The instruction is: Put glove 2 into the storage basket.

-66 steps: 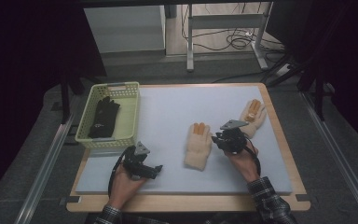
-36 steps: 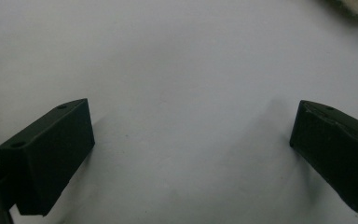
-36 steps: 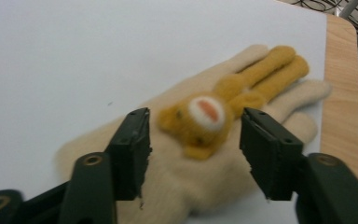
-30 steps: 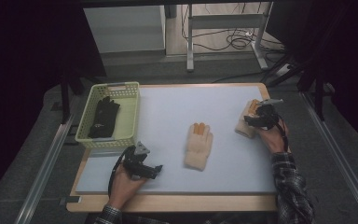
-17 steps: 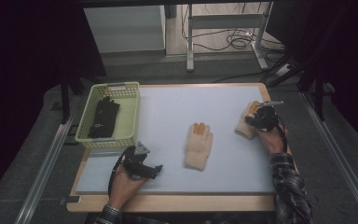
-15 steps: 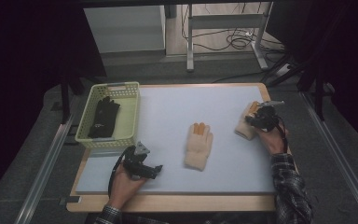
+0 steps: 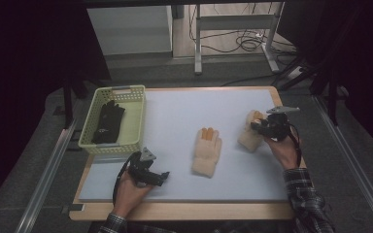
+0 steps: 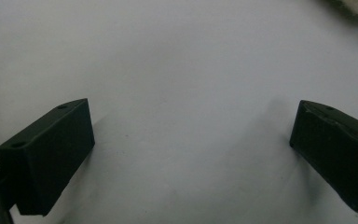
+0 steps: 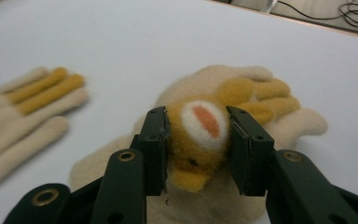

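the right gripper (image 9: 198, 140) is clenched on a glove (image 9: 205, 135) — its jaws, just drawn closer together, pinch the raised orange-and-white patch on the glove's back. in the high view this gripper (image 7: 262, 127) sits at the right side of the mat (image 7: 175, 116), with the cream glove (image 7: 248, 138) bunched under it. a second glove (image 7: 207, 151) lies flat near the mat's middle, orange fingers pointing away from the person, well apart from the held one. the left gripper (image 7: 158, 177) rests near the front left of the mat, jaws wide and released — bare mat between them. a basket (image 7: 133, 97) at the left edge holds a black glove (image 7: 108, 122).
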A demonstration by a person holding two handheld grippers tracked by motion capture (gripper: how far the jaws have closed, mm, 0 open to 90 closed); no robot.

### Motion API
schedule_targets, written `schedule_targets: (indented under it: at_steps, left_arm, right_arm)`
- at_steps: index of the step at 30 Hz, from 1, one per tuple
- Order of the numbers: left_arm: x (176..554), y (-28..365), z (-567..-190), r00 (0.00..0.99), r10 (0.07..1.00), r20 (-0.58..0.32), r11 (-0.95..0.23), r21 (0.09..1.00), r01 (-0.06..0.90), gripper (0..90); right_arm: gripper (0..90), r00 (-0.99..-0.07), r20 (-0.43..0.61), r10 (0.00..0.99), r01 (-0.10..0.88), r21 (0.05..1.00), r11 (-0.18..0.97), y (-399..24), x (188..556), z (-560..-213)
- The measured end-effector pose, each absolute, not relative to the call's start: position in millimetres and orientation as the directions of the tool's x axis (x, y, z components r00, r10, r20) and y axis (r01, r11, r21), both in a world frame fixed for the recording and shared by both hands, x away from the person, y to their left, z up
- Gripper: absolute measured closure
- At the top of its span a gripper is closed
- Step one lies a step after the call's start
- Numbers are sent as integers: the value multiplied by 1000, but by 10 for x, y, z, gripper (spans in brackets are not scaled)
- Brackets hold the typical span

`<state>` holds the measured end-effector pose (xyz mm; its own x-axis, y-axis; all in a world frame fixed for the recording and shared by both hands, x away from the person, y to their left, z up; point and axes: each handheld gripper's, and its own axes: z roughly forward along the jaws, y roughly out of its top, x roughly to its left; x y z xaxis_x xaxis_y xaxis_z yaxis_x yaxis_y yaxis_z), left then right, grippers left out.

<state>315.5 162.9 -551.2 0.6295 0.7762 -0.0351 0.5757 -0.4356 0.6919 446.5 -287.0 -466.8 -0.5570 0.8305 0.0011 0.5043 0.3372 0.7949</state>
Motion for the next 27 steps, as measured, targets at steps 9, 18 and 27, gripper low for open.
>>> schedule_targets:
  at_steps: [9,18,27]
  left_arm:
    - [3154,1628,-5512,629,777,-36,-434,693,576,1]
    - [3156,1628,-5512,629,777,-34,-434,693,575,1]
    - [3155,1631,-5511,631,775,-32,-438,692,574,2]
  right_arm:
    - [599,-639,39,768,462,818,343,-2597,4171,-4469]
    - [598,-725,64,685,431,819,379,-2176,3928,-4355]
    - [595,-794,79,603,416,794,443,-1562,3843,-4501]
